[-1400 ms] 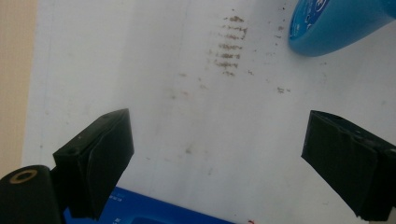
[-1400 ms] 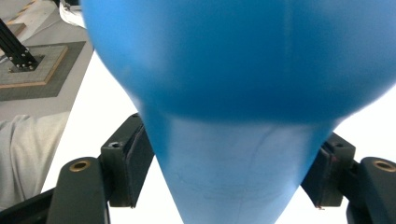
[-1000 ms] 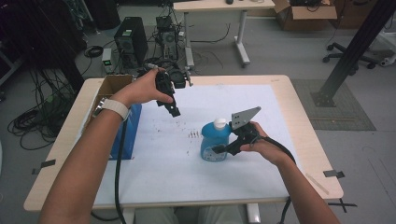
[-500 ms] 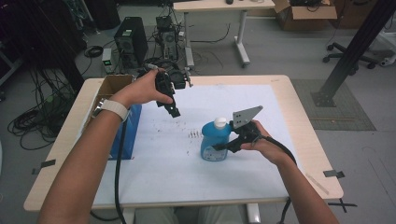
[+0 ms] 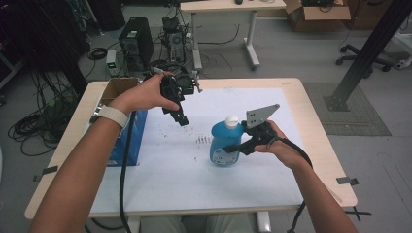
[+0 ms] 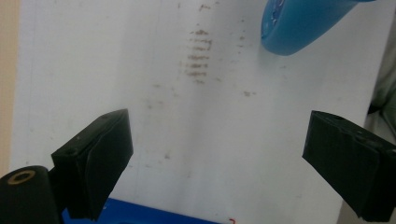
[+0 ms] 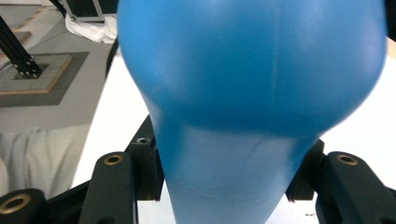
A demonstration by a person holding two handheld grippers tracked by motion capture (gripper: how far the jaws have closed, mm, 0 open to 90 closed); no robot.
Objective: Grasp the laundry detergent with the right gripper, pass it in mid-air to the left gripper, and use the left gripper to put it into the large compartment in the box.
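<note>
A blue bottle (image 5: 221, 138) with a white cap stands upright over the white mat (image 5: 194, 184), right of centre. My right gripper (image 5: 232, 148) is shut on its lower body from the right. In the right gripper view the bottle (image 7: 252, 93) bulges above the right gripper (image 7: 229, 172), both pads pressed against its narrow part. My left gripper (image 5: 182, 120) hangs in the air above the mat's far left, pointing down. Its jaws have just been opening a little wider, with nothing between them. The left gripper (image 6: 215, 140) looks down on the mat, the bottle (image 6: 299, 23) at top right.
A blue box (image 5: 133, 141) lies at the mat's left edge, with an open cardboard box (image 5: 116, 90) behind it. Small dark marks (image 5: 201, 141) dot the mat left of the bottle. Cables and computer gear sit on the floor beyond the table's far edge (image 5: 252, 82).
My right gripper has risen slightly with the bottle in it. The left gripper has shifted a little above the mat.
</note>
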